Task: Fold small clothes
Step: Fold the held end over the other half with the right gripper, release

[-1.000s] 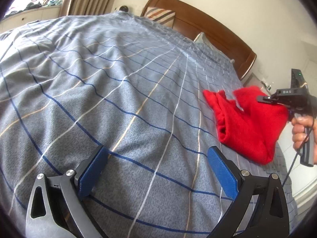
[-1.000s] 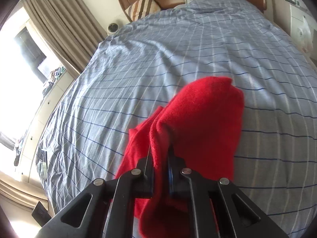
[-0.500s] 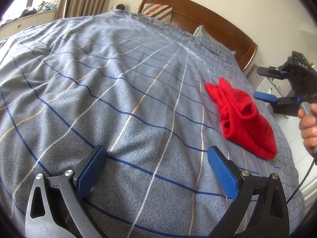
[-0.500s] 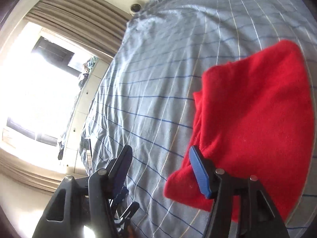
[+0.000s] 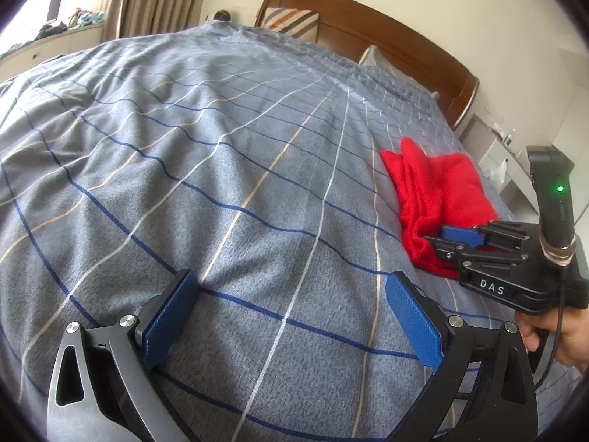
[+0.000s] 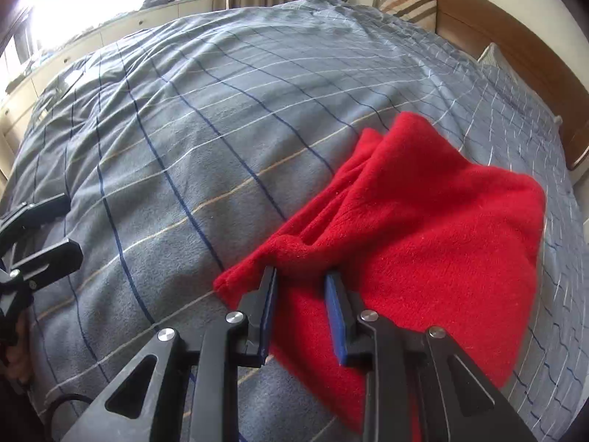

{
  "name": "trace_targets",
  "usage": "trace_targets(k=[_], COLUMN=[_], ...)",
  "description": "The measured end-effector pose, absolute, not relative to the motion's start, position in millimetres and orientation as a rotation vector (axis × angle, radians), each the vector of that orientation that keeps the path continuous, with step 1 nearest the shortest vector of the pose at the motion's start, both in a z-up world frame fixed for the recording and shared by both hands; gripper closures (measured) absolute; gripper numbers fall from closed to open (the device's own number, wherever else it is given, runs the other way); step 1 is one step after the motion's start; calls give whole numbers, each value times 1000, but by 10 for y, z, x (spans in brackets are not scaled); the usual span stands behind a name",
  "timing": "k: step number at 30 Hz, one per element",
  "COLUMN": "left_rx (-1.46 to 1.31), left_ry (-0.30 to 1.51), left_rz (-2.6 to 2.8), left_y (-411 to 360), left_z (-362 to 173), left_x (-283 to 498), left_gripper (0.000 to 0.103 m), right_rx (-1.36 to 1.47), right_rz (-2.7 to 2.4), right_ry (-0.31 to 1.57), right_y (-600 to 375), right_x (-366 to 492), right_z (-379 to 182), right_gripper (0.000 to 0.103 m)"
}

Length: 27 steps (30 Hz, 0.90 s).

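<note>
**Tongs Close In on the Red Garment's Near Edge**

Left tongs [image 5: 291,316] hover spread wide over bare duvet, holding nothing, well apart from the work; judged from that, they wait until a second hold is needed. To their right, the right tongs [image 6: 300,307] have come down onto the near edge of the red garment [image 6: 423,228], which lies partly folded, in layers, on the bed [image 6: 221,118] toward its right side. Their jaws have just been closing and stand narrowly apart, a ridge of red fleece between the blue pads [image 6: 333,305]; whether the pads already press it cannot be told. That low, edge-on hold looks meant to gather several layers for the next fold.

Around it, the checked duvet is bare. Farther off, striped pillows [image 5: 291,24] lean on the wooden headboard [image 5: 386,37], and a bedside cabinet [image 5: 504,169] stands past the right edge. Nothing blocks the fold, though the garment lies near that edge.
</note>
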State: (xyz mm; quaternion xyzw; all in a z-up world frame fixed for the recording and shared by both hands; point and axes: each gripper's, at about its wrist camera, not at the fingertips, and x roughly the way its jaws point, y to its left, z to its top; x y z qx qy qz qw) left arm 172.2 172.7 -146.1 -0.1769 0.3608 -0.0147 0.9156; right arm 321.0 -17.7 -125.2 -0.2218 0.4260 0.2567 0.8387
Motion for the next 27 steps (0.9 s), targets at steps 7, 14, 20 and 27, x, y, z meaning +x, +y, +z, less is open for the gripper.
trace_targets(k=[7, 14, 20, 27], left_rx=[-357, -340, -312, -295], left_ry=[748, 751, 754, 762], left_rz=[-29, -20, -11, -7], left_y=[1714, 1703, 1667, 1647], left_z=[-1460, -1463, -1474, -1479], left_x=[1725, 1724, 1724, 1741], left_gripper=[2, 2, 1, 1], right_rx=[-313, -222, -154, -164], right_rz=[583, 445, 402, 398], right_ry=[845, 909, 926, 934], right_y=[-688, -1343, -1425, -1444], right_x=[3049, 2940, 2882, 2781], right_z=[-698, -916, -1243, -1254], right_gripper=[74, 74, 73, 70])
